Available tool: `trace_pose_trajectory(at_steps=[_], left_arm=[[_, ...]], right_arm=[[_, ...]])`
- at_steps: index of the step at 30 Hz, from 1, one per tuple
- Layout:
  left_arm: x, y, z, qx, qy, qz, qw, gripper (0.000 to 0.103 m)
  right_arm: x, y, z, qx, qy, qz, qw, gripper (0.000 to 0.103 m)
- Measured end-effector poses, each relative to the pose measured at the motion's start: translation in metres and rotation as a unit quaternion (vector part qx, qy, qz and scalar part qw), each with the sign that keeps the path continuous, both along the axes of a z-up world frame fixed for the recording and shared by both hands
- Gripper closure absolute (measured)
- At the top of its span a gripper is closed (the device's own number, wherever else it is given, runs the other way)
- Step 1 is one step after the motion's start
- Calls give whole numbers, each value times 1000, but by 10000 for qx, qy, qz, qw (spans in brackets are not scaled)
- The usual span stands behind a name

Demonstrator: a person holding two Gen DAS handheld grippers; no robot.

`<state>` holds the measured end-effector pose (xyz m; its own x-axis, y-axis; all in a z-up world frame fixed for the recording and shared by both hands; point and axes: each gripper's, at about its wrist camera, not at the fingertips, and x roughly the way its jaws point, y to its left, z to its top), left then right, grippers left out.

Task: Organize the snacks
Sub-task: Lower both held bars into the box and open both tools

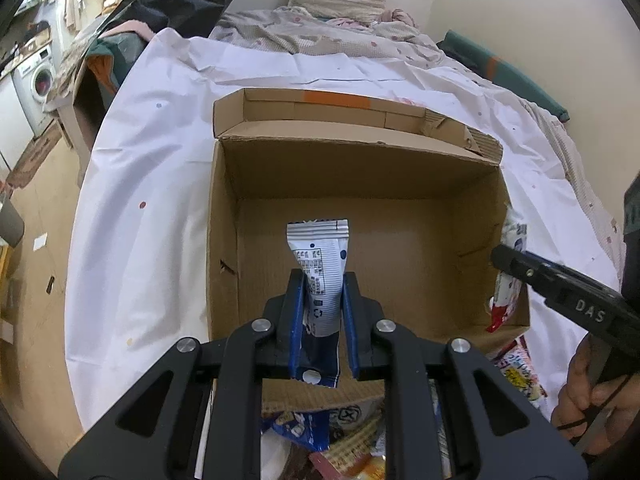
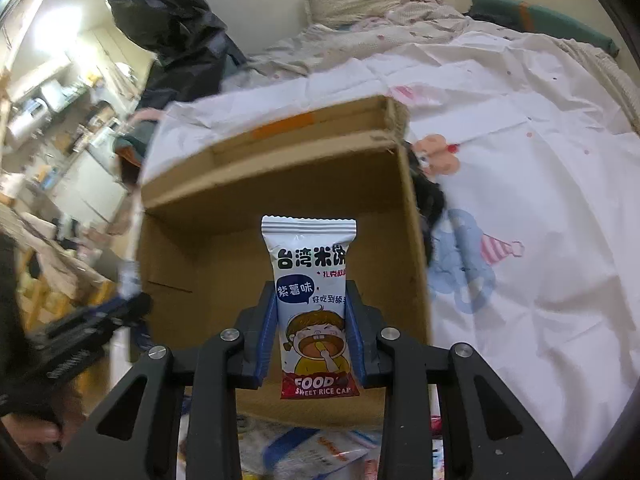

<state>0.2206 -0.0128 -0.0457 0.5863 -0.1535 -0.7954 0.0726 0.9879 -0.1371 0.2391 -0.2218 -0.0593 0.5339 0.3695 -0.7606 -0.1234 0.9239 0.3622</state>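
From the left wrist view, the left gripper is clamped tight on a white and blue snack packet, back side up, the crimped top edge sticking out past the fingertips. The packet hangs over the open cardboard box, just inside its near rim. The box floor is bare brown card, with plenty of open room on all sides of the packet. The far flap is folded back and carries an orange strip of tape. The box sits on a white sheet that spreads wide to the left and beyond. At the right wall of the box, the right gripper reaches in over the rim with its own packet hanging at that edge. A hand holds its handle at the lower right. A loose heap of snacks lies below the box's near edge.

Over to the right wrist view: the right gripper has its blue pads pressed on both sides of a rice cake packet, front side up, with a cartoon child on it. Behind the packet is the box, its right wall edge running close by. The sheet to the right is open, printed with cartoon figures. The left gripper shows blurred at the box's left side. More snacks lie below.
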Motion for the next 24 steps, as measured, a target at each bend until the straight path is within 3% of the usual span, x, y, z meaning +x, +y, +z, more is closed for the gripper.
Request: trace_pose_trajectory(at_steps=[5, 13, 16, 20, 21, 23, 24], left_arm=[[5, -2, -12, -35, 121, 78, 9999, 86], [7, -10, -20, -1, 187, -37, 9998, 85], [6, -11, -19, 46, 140, -30, 9999, 71], [3, -9, -14, 41, 41, 66, 10000, 29], [2, -8, -13, 28, 18, 79, 10000, 21], [-1, -7, -9, -3, -67, 86, 9999, 20], [-2, -7, -7, 4, -101, 64, 9999, 20]], right_arm=[[-1, 8, -10, -228, 74, 150, 9996, 70], [4, 7, -17, -201, 278, 194, 9992, 70], [6, 9, -18, -109, 341, 200, 9992, 68], [8, 14, -16, -39, 349, 222, 9991, 66], [9, 15, -16, -20, 361, 237, 9991, 62], [8, 16, -14, 4, 316, 220, 9993, 39], [7, 16, -12, -19, 222, 169, 9996, 22]])
